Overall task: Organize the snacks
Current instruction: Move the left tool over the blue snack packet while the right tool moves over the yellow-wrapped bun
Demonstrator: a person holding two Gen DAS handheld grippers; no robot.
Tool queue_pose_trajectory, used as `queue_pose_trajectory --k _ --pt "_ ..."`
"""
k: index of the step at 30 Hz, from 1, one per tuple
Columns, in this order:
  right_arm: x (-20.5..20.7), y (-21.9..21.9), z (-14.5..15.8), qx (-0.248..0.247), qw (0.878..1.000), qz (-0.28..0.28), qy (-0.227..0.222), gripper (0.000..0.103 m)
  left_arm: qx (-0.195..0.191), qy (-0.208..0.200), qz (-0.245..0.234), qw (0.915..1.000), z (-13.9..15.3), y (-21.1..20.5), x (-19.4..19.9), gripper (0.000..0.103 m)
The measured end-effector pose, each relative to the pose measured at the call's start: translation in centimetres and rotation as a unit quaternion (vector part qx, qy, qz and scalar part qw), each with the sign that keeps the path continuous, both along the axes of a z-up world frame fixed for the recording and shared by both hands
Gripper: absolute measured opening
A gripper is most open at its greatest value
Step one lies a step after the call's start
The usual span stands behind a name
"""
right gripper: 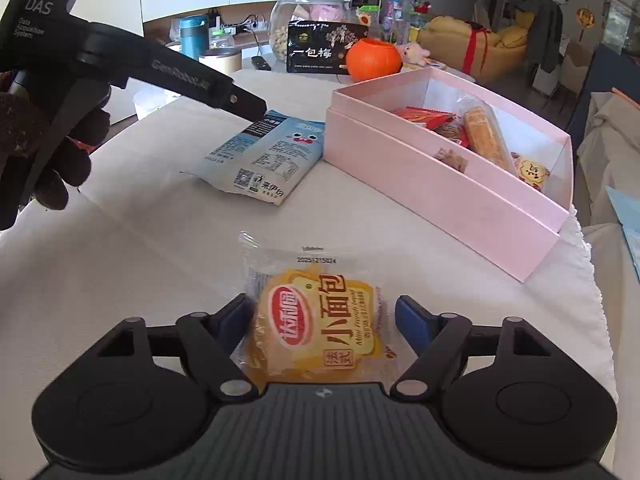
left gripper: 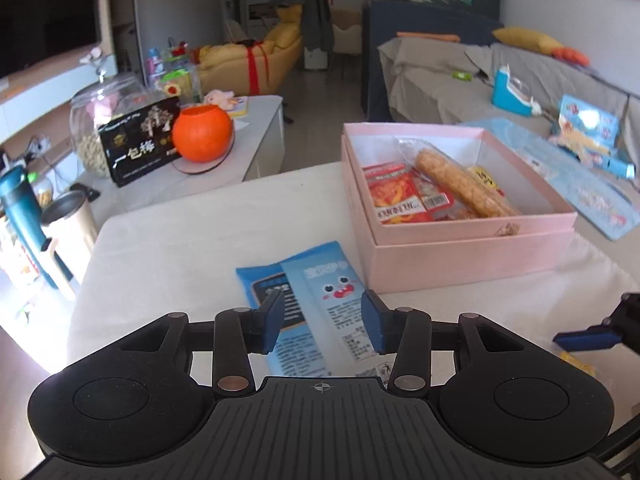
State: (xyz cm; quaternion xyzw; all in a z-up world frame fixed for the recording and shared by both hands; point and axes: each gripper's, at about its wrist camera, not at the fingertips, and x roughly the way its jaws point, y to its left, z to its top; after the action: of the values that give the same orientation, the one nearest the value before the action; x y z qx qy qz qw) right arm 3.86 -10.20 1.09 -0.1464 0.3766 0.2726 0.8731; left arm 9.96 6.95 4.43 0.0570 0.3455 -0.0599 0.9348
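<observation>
Straddling two packets at once, I hold both grippers low over the white tablecloth (right gripper: 120, 264). My right gripper (right gripper: 326, 322) has its jaws spread on either side of the yellow mini French bread packet (right gripper: 316, 328), pads apart from the wrapper. My left gripper (left gripper: 323, 322) hangs with jaws partly spread above the blue cartoon-face snack bag (left gripper: 316, 300), not pinching it. The pink box (right gripper: 436, 184), already holding a red packet (left gripper: 396, 196) and a long bread stick (left gripper: 460, 184), stands just beyond the blue bag. To grip well, I judge each pad pair should close across the packet's filled middle, not the slippery sealed edge, then lift clear of the box wall.
</observation>
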Motion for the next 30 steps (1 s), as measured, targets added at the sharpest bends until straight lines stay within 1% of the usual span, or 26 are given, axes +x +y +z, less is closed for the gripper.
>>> queue_pose_trajectory --k 2,3,4,5,7,8,11,14,15,18,20,22,25,27,28,29,30 --pt "0.3 -1.2 -0.1 0.012 1.0 -0.014 0.005 0.081 0.041 0.007 -0.002 0.9991 -1.0 -1.6 0.8 0.05" --pt "0.5 -1.9 -0.2 0.02 0.999 -0.024 0.009 0.083 0.068 0.01 0.001 0.9976 -1.8 -2.2 1.1 0.05" --pt "0.7 -2.6 -0.3 0.027 0.999 -0.034 0.011 0.084 0.081 0.01 0.004 0.9967 -2.2 -2.5 1.3 0.05" --pt "0.8 -3.3 -0.4 0.033 0.998 -0.043 0.01 0.086 0.082 0.004 0.006 0.9966 -2.4 -2.5 1.3 0.05" --pt "0.7 -4.3 -0.7 0.042 0.998 -0.049 -0.001 0.086 0.072 0.008 0.005 0.9974 -2.4 -2.2 1.4 0.046" --pt "0.5 -4.5 -0.8 0.046 0.998 -0.047 -0.005 0.087 0.067 0.012 0.004 0.9977 -2.4 -2.0 1.5 0.046" --pt "0.4 -4.4 -0.9 0.045 0.998 -0.045 -0.011 0.089 0.054 0.021 0.0 0.9983 -2.3 -1.3 1.8 0.046" --pt "0.5 -4.5 -1.0 0.047 0.998 -0.047 -0.009 0.091 0.031 0.033 0.008 0.9989 -2.0 -0.8 2.3 0.045" --pt "0.4 -4.5 -1.0 0.047 0.998 -0.048 -0.009 0.091 0.028 0.035 0.008 0.999 -2.0 -0.8 2.3 0.045" --pt "0.5 -4.3 -1.1 0.045 0.998 -0.051 -0.011 0.092 0.033 0.033 0.007 0.9989 -2.0 -0.9 2.2 0.045" --pt "0.6 -4.2 -1.1 0.045 0.998 -0.051 -0.01 0.092 0.046 0.027 0.0 0.9986 -2.1 -1.1 2.0 0.046" --pt "0.6 -4.2 -1.1 0.045 0.998 -0.052 -0.01 0.092 0.072 0.023 -0.004 0.9972 -2.1 -1.2 1.8 0.05" --pt "0.5 -4.2 -1.1 0.045 0.997 -0.053 -0.011 0.092 0.111 0.017 0.001 0.9936 -2.1 -0.4 1.4 0.05" --pt "0.5 -4.2 -1.2 0.045 0.997 -0.054 -0.011 0.092 0.137 0.015 0.017 0.9903 -2.1 0.7 1.4 0.05" --pt "0.5 -4.2 -1.2 0.045 0.997 -0.054 -0.011 0.093 0.137 0.017 0.025 0.9901 -2.0 1.4 1.4 0.05" --pt "0.5 -4.2 -1.2 0.046 0.997 -0.054 -0.011 0.093 0.118 0.016 0.034 0.9923 -1.6 2.3 1.5 0.05" --pt "0.5 -4.2 -1.2 0.046 0.997 -0.054 -0.011 0.093 0.085 0.014 0.042 0.9954 -1.1 3.2 1.5 0.048"
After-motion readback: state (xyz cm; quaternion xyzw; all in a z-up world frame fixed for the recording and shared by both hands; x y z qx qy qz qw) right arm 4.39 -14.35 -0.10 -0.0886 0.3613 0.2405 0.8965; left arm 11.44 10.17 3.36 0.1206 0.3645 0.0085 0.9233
